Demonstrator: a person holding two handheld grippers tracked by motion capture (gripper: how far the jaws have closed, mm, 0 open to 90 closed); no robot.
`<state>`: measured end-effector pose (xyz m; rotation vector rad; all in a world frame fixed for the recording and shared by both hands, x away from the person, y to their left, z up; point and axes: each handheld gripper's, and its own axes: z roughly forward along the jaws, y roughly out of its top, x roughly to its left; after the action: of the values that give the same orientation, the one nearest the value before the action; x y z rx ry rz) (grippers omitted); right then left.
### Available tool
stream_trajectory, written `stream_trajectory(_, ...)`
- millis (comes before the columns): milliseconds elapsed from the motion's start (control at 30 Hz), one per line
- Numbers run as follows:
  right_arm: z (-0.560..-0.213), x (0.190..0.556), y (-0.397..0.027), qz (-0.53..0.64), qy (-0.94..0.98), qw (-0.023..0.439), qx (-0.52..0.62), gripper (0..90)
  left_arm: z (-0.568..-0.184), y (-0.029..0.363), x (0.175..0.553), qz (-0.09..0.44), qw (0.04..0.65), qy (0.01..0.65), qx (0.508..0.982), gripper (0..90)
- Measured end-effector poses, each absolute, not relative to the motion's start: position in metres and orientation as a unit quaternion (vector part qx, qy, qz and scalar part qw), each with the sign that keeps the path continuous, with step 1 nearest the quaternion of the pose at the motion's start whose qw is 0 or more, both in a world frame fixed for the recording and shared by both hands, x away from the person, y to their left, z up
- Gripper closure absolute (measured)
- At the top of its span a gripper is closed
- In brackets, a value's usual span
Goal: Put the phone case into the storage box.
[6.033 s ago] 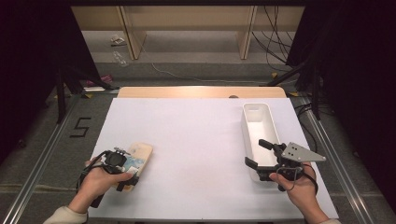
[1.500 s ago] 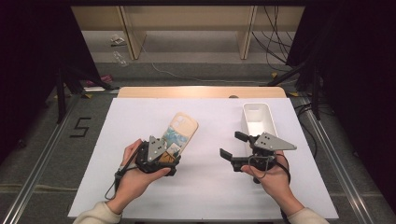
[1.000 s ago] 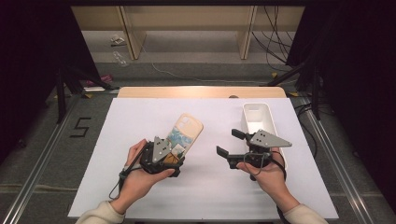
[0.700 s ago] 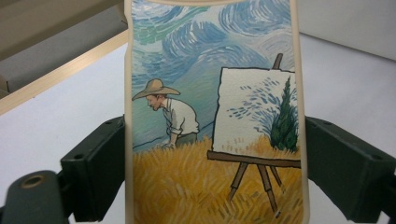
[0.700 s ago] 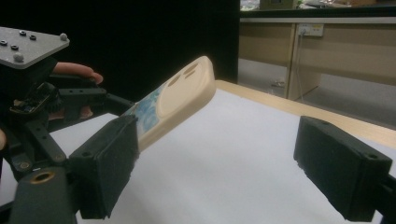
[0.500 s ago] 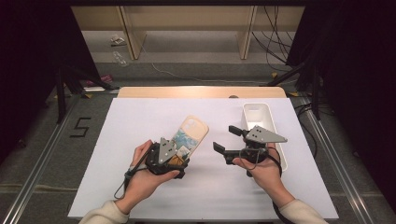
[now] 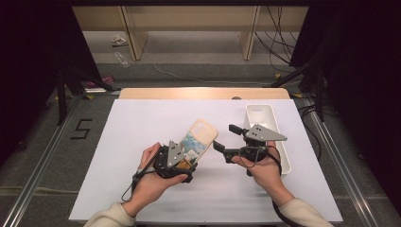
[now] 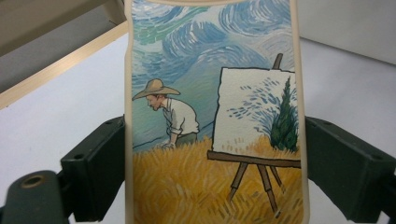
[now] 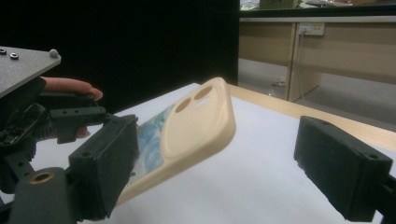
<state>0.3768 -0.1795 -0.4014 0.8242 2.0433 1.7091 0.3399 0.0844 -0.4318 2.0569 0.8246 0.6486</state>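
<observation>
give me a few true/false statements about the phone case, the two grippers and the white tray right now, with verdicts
1. The left gripper is shut on the phone case. True.
2. The phone case lies inside the white tray. False: it is held up over the table, left of the tray.
3. The right gripper grips the case as well. False: its jaws stand open, the camera end of the case between them in the right gripper view.
4. The case shows a painted man in a straw hat beside an easel. True.
5. The case's rim is black. False: it is cream.
</observation>
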Motion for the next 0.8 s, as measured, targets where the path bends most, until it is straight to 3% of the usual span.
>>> stream_trajectory(800,-0.402,0.389,-0.172,0.601,0.72,0.174,0.301,14.7,-0.434,0.07,0.338,0.251,0.405,0.314,0.821,11.4)
